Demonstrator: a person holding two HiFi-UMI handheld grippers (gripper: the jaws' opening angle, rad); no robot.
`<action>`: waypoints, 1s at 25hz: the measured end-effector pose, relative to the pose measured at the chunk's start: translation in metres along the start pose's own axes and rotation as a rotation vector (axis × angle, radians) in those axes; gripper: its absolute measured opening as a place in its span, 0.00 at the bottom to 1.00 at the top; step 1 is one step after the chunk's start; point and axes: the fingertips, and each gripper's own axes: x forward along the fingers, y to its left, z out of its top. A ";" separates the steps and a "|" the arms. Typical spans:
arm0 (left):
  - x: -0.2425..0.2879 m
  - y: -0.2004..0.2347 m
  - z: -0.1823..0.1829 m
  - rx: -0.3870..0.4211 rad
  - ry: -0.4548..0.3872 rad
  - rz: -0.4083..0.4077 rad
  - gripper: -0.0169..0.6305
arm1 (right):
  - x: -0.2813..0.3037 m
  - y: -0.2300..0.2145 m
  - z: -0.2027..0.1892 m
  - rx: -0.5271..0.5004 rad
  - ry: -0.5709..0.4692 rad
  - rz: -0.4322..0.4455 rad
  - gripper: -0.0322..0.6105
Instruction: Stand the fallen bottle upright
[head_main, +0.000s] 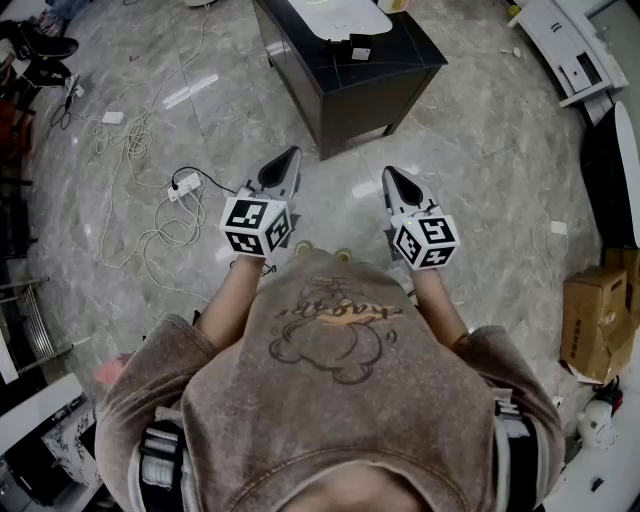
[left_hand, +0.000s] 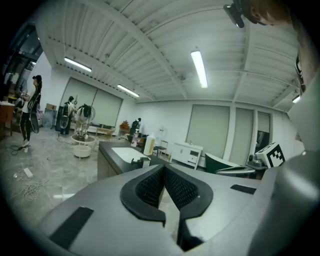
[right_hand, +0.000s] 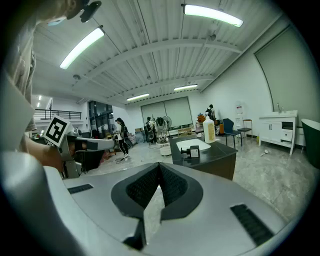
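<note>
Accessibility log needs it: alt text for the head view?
Seen from above, a person in a brown hoodie holds the left gripper and right gripper side by side, both shut and empty, pointing toward a dark table on a marble floor. Cables lie left, a cardboard box right.

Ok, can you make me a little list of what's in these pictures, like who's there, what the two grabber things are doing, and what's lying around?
person: stands on the marble floor, facing a dark table
left gripper: jaws together, holding nothing
right gripper: jaws together, holding nothing
on the table: white tray, pale bottle standing upright
fallen bottle: none that I can see
on the floor: white cables, cardboard box
</note>
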 end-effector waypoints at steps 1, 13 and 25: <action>0.001 0.000 0.000 0.000 -0.001 -0.003 0.06 | 0.002 0.001 0.000 0.001 -0.001 0.005 0.05; 0.011 0.035 -0.004 0.006 0.011 -0.057 0.06 | 0.035 0.020 -0.007 0.041 -0.013 0.001 0.04; 0.035 0.061 0.002 0.020 0.015 -0.118 0.06 | 0.063 0.021 0.000 0.054 -0.040 -0.052 0.04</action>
